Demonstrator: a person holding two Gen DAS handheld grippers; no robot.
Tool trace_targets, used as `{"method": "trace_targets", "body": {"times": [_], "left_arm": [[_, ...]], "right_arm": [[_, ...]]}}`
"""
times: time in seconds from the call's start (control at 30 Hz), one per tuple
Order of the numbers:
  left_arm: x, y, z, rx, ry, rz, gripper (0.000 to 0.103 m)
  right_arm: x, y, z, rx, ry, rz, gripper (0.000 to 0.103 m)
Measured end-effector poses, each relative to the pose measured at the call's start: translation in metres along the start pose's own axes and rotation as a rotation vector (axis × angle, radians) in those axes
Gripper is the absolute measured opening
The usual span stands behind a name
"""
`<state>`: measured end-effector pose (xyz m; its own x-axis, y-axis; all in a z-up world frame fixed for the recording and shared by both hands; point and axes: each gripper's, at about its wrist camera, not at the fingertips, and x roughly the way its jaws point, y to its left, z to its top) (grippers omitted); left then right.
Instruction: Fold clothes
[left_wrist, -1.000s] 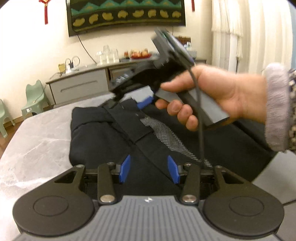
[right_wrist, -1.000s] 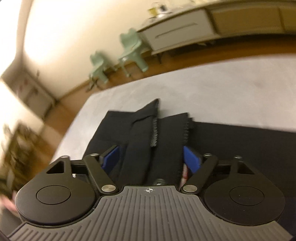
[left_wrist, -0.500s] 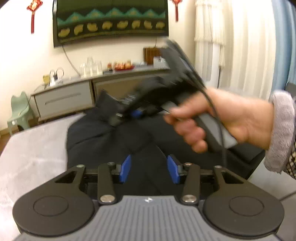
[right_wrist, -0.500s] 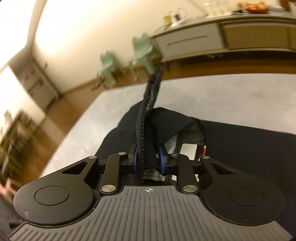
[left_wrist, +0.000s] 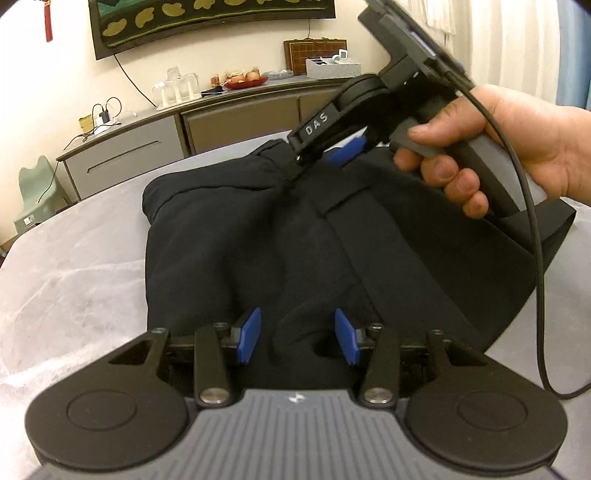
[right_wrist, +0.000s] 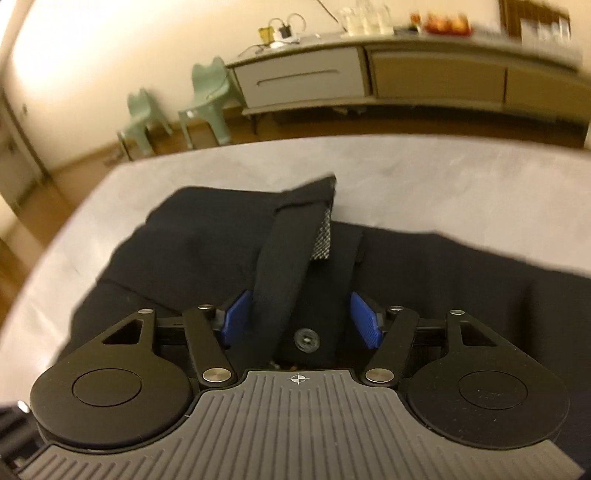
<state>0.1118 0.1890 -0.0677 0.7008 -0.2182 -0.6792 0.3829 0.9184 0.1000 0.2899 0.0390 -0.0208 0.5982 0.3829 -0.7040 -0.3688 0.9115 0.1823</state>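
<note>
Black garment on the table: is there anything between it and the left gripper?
Nothing visible. The left gripper hangs open directly over the black garment; the right gripper, its fingers opening, works at the far end.

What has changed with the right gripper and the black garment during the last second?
The right gripper had pinched the garment's front band and lifted it half a second ago; now its jaws are opening and the band lies loose between the pads, resting back on the black garment. The left gripper stays half open above the cloth, holding nothing. The garment remains on the grey table.
</note>
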Motion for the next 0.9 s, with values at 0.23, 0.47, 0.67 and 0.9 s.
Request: {"method": "trace_targets", "body": {"times": [0.23,0.47,0.67,0.9], "left_arm": [[-0.006,-0.017,-0.008,0.010,-0.004,-0.057,0.044],[-0.015,-0.015,-0.007,-0.010,-0.008,-0.150,0.044],[-0.045,0.018,0.003,-0.036,-0.114,-0.121,0.045],[-0.005,0.055,-0.008,-0.122,0.047,-0.082,0.046]], "right_arm": [[-0.022,0.046,0.012,-0.146,-0.077,0.041,0.044],[0.023,0.054,0.019,-0.232,0.042,-0.070,0.034],[0.002,0.111,0.035,-0.341,0.022,0.090,0.039],[0.072,0.153,0.032,-0.455,0.110,0.114,0.039]]}}
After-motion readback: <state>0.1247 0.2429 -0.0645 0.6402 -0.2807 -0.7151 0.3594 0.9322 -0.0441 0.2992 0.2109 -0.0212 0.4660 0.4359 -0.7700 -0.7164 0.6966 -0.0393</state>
